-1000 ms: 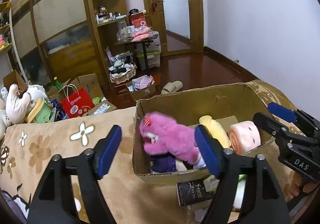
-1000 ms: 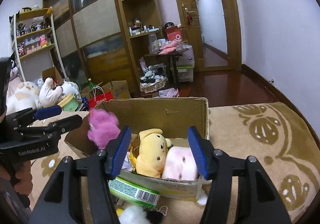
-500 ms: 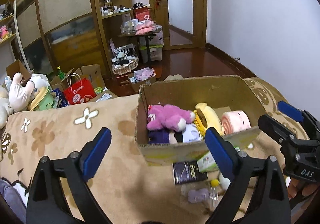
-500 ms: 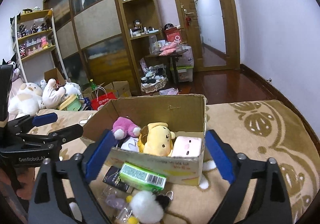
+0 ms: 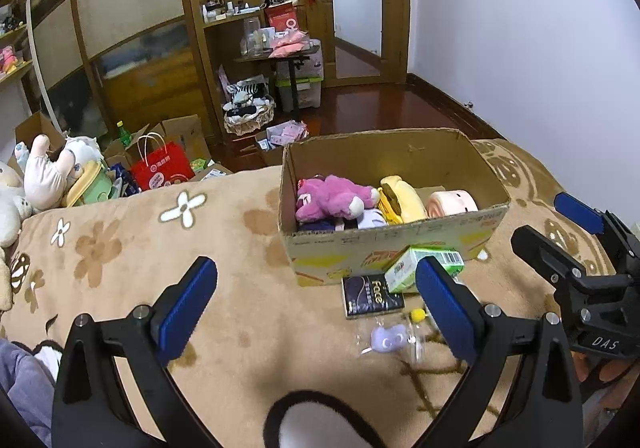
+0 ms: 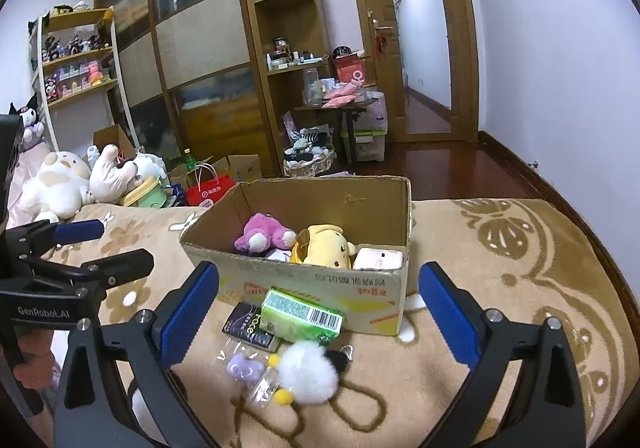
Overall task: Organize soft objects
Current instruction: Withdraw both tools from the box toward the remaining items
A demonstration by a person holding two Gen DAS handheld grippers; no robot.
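A cardboard box point(image 5: 384, 248) point(image 6: 320, 280) stands on the tan blanket. It holds a pink plush point(image 5: 332, 198) point(image 6: 262, 234), a yellow plush point(image 5: 402, 200) point(image 6: 322, 244) and a pale pink plush point(image 5: 452, 202) point(image 6: 378, 258). In front of the box lie a white pompom toy point(image 6: 306, 372), a small purple toy point(image 5: 386, 338) point(image 6: 242, 366), a green carton point(image 5: 424, 262) point(image 6: 302, 316) and a black packet point(image 5: 372, 296) point(image 6: 250, 328). My left gripper point(image 5: 316, 308) is open and empty, short of the box. My right gripper point(image 6: 318, 316) is open and empty above the loose items.
The blanket point(image 5: 140, 248) has flower patterns. Large plush toys point(image 6: 60, 180), a red bag point(image 5: 162, 166) and cardboard boxes lie on the left beyond the bed. Wooden shelves point(image 6: 280, 48) and a door point(image 6: 424, 48) stand at the back.
Both grippers have pulled back and up from the box. The pink plush now lies inside the box. The jaws have opened wider.
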